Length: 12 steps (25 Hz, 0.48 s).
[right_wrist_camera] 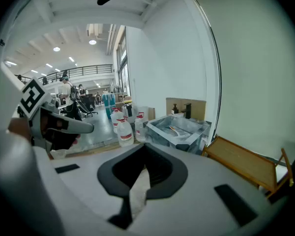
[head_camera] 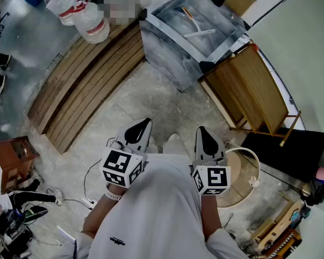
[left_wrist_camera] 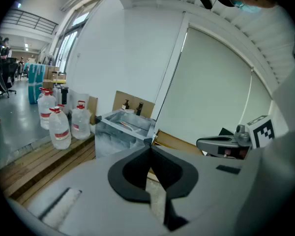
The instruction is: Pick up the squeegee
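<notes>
Two grippers, both shut and empty, squeegee not picked up yet.

My left gripper [head_camera: 140, 128] and right gripper [head_camera: 205, 139] sit side by side just in front of my chest, pointing ahead and a bit down. On each one the jaws are pressed together at the tips with nothing between them. The squeegee [head_camera: 200, 34] lies inside the clear tub [head_camera: 167, 58] on the floor ahead, well apart from both grippers. A few water jugs [head_camera: 92, 23] stand to the tub's left at the end of the wooden slats [head_camera: 81, 90], and a wooden frame [head_camera: 254, 88] is right beside the tub on the other side.
</notes>
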### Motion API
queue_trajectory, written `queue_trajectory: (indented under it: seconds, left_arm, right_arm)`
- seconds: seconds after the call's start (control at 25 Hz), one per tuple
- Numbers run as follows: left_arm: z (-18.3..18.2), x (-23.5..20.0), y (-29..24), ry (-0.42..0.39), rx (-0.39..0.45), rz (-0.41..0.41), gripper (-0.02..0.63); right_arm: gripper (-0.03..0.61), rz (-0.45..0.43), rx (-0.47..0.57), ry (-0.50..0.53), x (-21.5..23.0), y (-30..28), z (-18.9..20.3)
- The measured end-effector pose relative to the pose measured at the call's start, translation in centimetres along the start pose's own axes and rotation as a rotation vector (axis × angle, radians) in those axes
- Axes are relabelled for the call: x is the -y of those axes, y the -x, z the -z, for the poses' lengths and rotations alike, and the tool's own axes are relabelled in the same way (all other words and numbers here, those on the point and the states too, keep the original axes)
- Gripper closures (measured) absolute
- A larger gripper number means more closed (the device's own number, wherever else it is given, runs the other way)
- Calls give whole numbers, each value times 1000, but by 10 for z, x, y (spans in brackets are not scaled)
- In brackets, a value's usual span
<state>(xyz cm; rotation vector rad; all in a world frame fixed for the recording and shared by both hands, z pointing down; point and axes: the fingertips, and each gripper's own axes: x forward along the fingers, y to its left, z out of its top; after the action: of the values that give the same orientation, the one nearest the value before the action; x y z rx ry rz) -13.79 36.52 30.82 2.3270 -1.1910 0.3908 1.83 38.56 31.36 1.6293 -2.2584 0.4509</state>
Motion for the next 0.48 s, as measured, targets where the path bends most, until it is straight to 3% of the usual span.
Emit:
queue_trajectory:
  seconds: [0.36,0.48]
  left_arm:
    - [6,58,17,-65,12,-21,609]
    - [13,70,13,-62,12,-20,609]
  right_arm:
    - [574,-28,70,27,14,49,-22]
    - [572,-79,74,52,14,53,-17]
